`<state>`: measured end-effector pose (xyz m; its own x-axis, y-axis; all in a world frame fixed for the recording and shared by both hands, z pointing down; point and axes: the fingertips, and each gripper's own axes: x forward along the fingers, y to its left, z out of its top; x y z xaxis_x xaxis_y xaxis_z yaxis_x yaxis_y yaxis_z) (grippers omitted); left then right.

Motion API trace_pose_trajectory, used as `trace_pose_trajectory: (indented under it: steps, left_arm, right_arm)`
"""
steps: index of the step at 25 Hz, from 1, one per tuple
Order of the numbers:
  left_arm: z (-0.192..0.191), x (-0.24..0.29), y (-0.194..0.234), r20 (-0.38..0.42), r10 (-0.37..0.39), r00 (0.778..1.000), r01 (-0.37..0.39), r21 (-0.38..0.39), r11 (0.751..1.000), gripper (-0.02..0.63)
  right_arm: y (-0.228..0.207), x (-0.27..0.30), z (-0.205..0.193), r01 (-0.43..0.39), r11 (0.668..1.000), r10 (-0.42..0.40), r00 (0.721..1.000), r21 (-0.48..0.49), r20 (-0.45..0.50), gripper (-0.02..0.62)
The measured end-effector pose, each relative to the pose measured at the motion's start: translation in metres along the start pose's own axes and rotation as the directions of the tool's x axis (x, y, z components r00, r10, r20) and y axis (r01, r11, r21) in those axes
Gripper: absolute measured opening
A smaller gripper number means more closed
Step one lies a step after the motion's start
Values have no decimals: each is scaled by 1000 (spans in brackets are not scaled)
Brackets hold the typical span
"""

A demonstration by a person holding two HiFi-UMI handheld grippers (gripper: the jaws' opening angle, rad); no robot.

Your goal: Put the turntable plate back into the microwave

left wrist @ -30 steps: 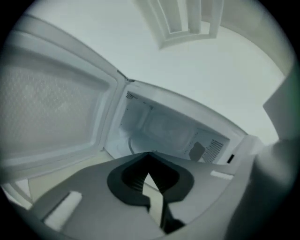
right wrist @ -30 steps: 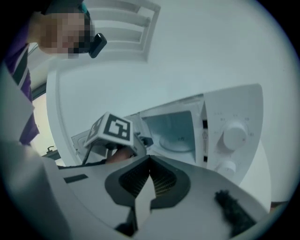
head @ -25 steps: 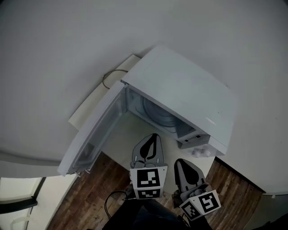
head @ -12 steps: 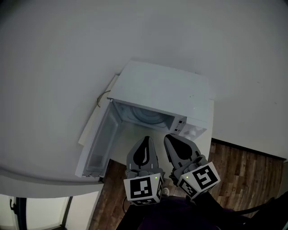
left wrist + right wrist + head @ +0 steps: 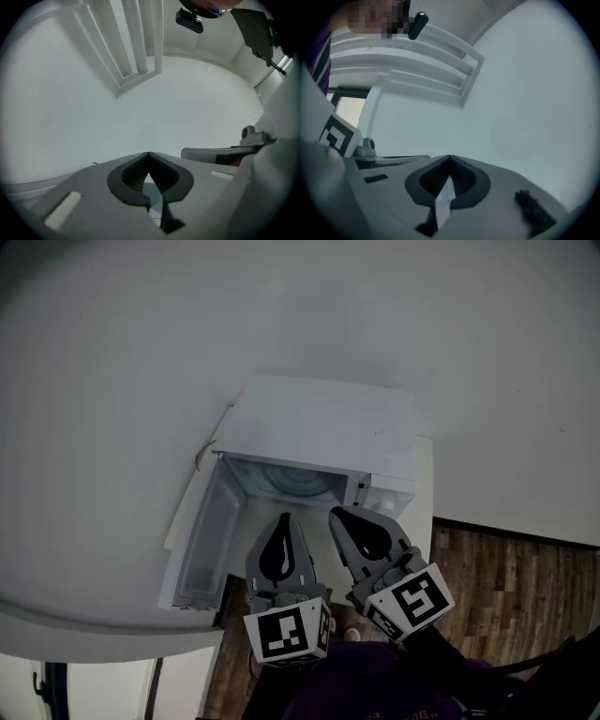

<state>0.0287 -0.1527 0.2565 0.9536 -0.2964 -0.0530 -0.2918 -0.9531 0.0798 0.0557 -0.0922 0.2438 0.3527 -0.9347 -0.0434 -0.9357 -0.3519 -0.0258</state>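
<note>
The white microwave (image 5: 319,427) stands with its door (image 5: 202,540) swung open to the left. The glass turntable plate (image 5: 298,482) lies inside its cavity, partly hidden by the top edge. My left gripper (image 5: 283,517) and right gripper (image 5: 335,512) hover side by side just in front of the opening, apart from it. Both are shut with nothing between the pads. The left gripper view shows its closed jaws (image 5: 148,153) against a bare white wall. In the right gripper view the closed jaws (image 5: 450,157) also face a white wall.
The microwave sits on a white counter (image 5: 424,474) against a white wall. A thin cable (image 5: 202,456) loops behind its left side. Dark wood floor (image 5: 506,568) lies to the right and below. A window frame (image 5: 422,75) shows in the right gripper view.
Both grippers have risen and drawn close together in front of the open microwave, staying shut. The head view has shifted, so the microwave now looks smaller and more square-on.
</note>
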Motion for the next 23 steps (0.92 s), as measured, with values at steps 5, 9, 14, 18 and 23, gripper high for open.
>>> trace_pose_trajectory:
  steps: [5,9,14,18,23]
  left_arm:
    - [-5,-1,-6,1,-11,1000,11,3,1000,8]
    - [-6,-2,-9,2,-18,1000,17,12,1000,8]
    - [-2,0,-11,16,-33,999,33,11,999,8]
    - [0,1,-12,22,-34,999,34,16,999,8]
    - [0,1,-12,24,-39,999,38,14,999,8]
  right_arm:
    - [1,-1,1,-6,1000,6,1000,-18,1,9]
    - [1,-1,0,-4,1000,4,1000,-18,0,9]
    - [-2,1,3,-8,1000,8,1000,-14,7,9]
    - [-2,3,3,-11,1000,12,1000,-15,6,9]
    - [-2,4,4,-17,1000,17,1000,-11,11,9]
